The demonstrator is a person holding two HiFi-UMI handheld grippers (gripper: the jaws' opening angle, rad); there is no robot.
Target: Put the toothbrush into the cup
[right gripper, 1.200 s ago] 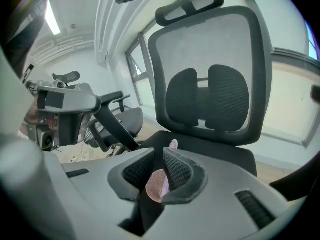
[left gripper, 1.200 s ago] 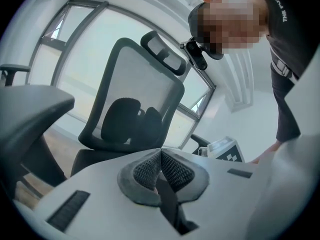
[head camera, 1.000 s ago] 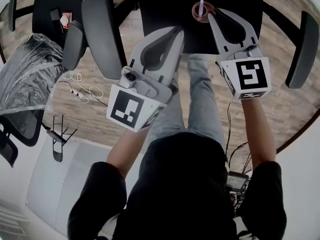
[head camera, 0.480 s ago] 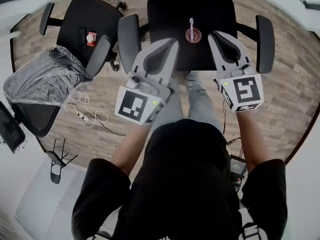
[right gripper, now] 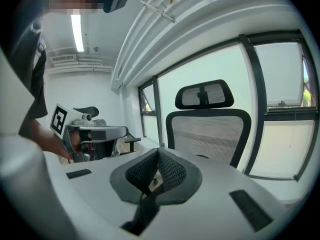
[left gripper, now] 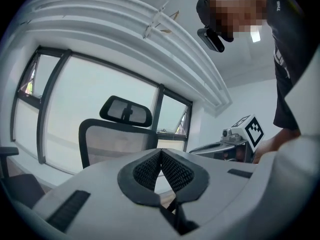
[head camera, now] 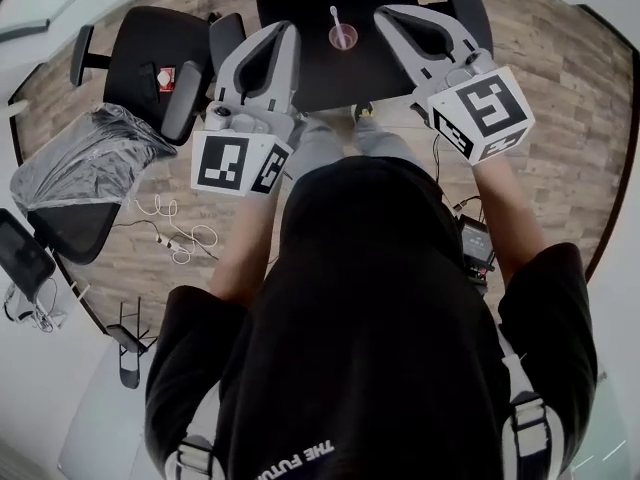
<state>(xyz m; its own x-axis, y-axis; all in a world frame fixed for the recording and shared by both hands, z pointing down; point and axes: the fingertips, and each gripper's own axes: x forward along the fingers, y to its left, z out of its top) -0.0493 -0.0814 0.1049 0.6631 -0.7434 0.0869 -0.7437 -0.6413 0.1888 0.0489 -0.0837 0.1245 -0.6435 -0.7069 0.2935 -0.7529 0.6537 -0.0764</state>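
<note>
A pink cup (head camera: 343,37) stands on the black table (head camera: 320,78) far below, with the pale toothbrush (head camera: 334,17) upright inside it. My left gripper (head camera: 283,30) hangs left of the cup and my right gripper (head camera: 388,14) right of it, both held well above the table. Their jaws are pressed together with nothing between them. In the left gripper view the left gripper (left gripper: 160,152) points at a window and a mesh chair. The right gripper (right gripper: 159,152) shows the same room from the other side.
Black office chairs (head camera: 140,48) ring the table, one (head camera: 90,158) wrapped in clear plastic. A white cable (head camera: 180,238) lies on the wood floor. A mesh chair (left gripper: 120,134) stands before the windows; another mesh chair (right gripper: 207,124) fills the right gripper view.
Both grippers have lifted up and back from the cup, and the table looks smaller and farther away. The toothbrush stays standing in the cup.
</note>
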